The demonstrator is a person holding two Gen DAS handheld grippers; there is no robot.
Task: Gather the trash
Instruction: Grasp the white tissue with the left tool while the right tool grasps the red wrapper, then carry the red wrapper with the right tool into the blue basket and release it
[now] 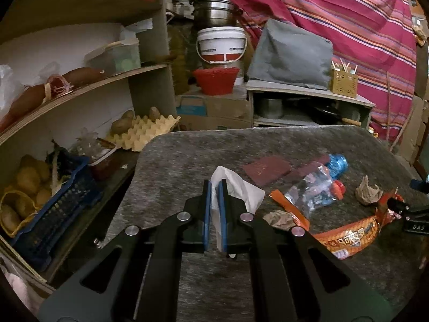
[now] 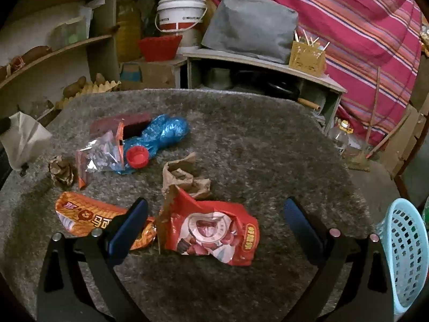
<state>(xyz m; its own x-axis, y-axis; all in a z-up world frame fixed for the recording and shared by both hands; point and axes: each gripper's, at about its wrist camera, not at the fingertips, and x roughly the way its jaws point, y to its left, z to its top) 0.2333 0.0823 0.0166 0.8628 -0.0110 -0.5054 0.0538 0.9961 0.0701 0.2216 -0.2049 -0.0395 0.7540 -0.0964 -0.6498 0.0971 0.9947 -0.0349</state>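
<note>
My left gripper is shut on a white crumpled tissue, held just above the grey table; the tissue also shows at the left of the right wrist view. My right gripper is open, its fingers either side of a torn red snack wrapper. An orange snack wrapper lies left of it, also seen in the left wrist view. Crumpled brown paper, a blue crushed bottle with red cap, a clear packet and another brown paper ball lie on the table.
A light blue perforated basket stands at the table's right edge. Shelves with potatoes in a blue crate and an egg tray are left. A low cabinet, a white bucket and striped cloth are behind.
</note>
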